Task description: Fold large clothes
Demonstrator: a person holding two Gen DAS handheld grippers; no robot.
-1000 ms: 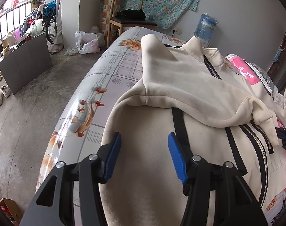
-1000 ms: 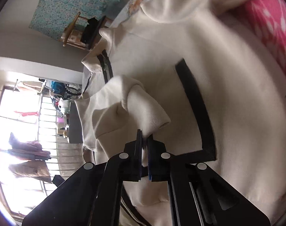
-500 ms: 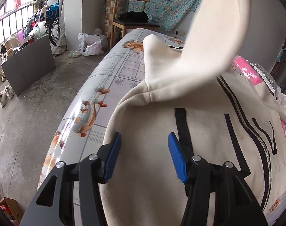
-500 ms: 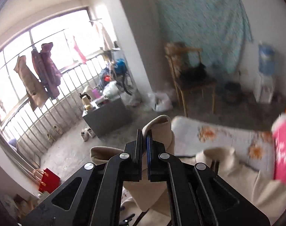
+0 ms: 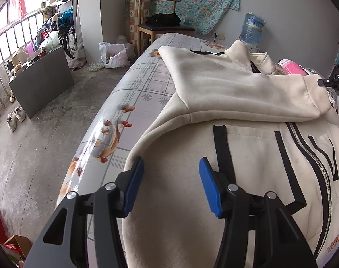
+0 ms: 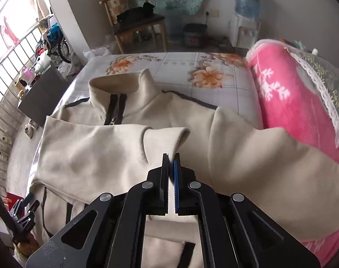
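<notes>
sleeve's been swung back across the chest, fold half done

on the left, the left gripper (image 5: pixel 170 185) is kept spread over the cream jacket (image 5: pixel 180 212), nothing pinched. the jacket is laid flat on the floral bed (image 5: pixel 133 93). a second ago the sleeve (image 6: pixel 102 151) was bunched up; now it's stretched across the front, cuff (image 6: pixel 169 137) pinched in the pressed-together right gripper (image 6: pixel 171 167). letting go is probably next. containers: a plastic bag (image 5: pixel 112 54) on the floor, contents can't be made out.
</notes>
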